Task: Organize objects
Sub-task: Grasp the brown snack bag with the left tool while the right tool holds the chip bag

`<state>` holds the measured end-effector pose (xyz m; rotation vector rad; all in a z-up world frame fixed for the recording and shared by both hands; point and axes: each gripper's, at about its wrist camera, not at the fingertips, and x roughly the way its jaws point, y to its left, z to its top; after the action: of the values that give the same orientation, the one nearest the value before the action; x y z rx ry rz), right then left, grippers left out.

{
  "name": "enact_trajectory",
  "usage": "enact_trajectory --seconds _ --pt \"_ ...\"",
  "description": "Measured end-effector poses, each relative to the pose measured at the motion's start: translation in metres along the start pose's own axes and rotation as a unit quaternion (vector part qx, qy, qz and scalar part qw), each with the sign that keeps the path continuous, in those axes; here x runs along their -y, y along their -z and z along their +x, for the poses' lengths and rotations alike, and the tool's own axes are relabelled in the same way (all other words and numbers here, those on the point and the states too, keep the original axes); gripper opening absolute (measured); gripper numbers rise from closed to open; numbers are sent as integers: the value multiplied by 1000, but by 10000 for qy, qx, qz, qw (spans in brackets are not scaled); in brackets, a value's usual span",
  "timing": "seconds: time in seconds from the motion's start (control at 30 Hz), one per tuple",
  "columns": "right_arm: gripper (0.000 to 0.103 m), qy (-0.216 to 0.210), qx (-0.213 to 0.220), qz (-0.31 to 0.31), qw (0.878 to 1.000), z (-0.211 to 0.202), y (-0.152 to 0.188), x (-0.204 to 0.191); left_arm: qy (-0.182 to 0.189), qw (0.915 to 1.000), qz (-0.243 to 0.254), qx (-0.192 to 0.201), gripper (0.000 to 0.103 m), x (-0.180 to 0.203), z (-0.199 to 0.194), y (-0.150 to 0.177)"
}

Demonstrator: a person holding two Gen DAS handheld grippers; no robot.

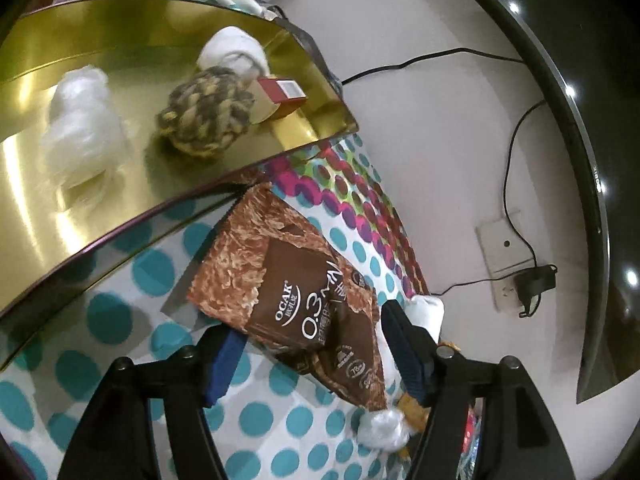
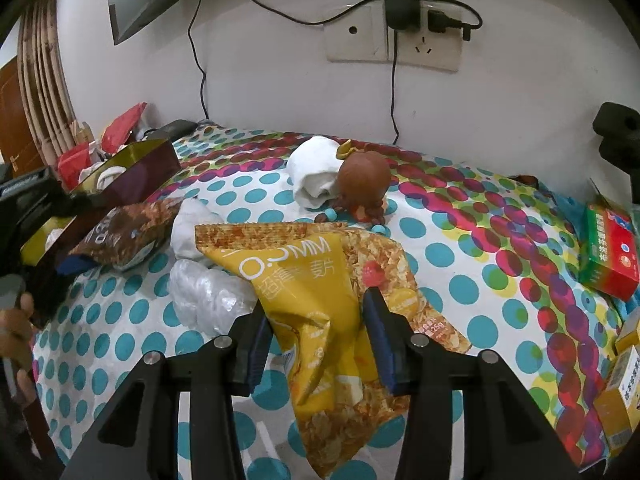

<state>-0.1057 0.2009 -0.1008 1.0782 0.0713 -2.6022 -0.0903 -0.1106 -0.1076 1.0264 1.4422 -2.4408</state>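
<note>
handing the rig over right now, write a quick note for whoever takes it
Left gripper: jaws open around the brown snack bag, not closed on it.
Right gripper: jaws open astride the yellow snack bag, no grip yet.
Gold tin already holds a rope ball, white wads and a small red box.
Left on the dotted cloth: both bags, the rolled white towel, the brown octopus toy, crumpled plastic.

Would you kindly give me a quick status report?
Left gripper open around brown snack bag. Right gripper open around yellow snack bag. Gold tin close ahead.
</note>
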Motion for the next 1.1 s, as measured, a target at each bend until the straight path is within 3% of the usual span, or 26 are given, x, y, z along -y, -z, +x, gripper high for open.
enact_trajectory --seconds 0.2,0.47,0.57,0.6,0.87,1.1 --pt "44 -33 -13 -12 10000 0 0 -1 91 9997 66 215 68 8 19 0" --pt "46 -83 -15 11 10000 0 1 0 269 9994 -226 21 65 6 44 -3" --pt "47 -105 -31 48 9999 1 1 1 259 9997 2 -20 42 7 49 -1" --pt "48 -118 -37 64 9999 1 1 0 259 9996 85 -93 39 7 53 -1" --pt "48 -54 -53 93 9999 2 0 2 104 9940 1082 130 36 26 47 5" --pt "46 101 -47 -39 9999 2 0 -3 -161 9748 2195 365 36 47 21 19"
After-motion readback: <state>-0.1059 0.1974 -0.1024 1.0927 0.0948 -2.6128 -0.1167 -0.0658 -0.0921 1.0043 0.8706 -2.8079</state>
